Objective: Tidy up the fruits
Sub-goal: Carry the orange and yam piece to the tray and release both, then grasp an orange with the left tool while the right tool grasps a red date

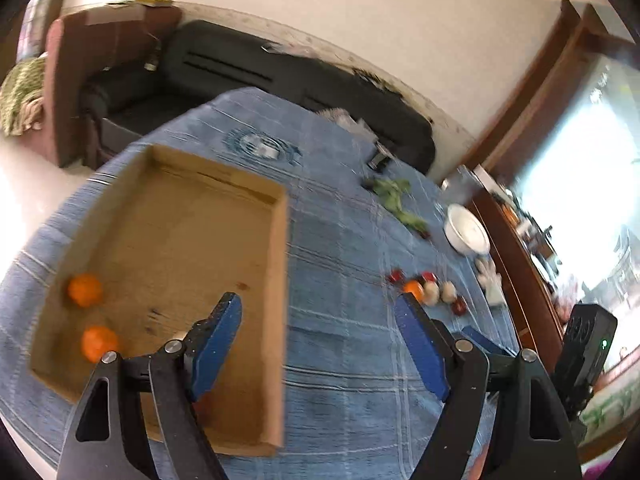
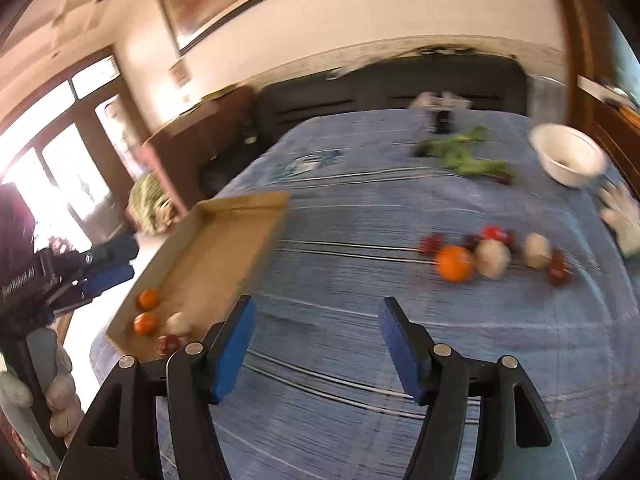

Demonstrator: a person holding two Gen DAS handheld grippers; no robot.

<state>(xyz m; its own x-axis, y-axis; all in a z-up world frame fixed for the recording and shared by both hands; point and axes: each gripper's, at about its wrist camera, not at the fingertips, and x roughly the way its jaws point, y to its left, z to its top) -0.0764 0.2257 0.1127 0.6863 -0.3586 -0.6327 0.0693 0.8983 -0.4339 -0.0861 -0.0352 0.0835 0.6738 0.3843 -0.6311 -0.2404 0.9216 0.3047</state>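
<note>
Orange round fruit (image 2: 454, 263) next: right tool (image 2: 316, 322) gapes empty, centre it, avoid the pale neighbour (image 2: 493, 258). Left tool (image 1: 318, 318) wide, empty over shallow cardboard tray (image 1: 280, 280).

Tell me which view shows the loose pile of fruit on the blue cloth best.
The right wrist view: the loose fruit sits large near mid-frame, so the orange, pale and red pieces separate despite blur. The left wrist view shows the same cluster small and far, partly behind its tool's right finger.
</note>
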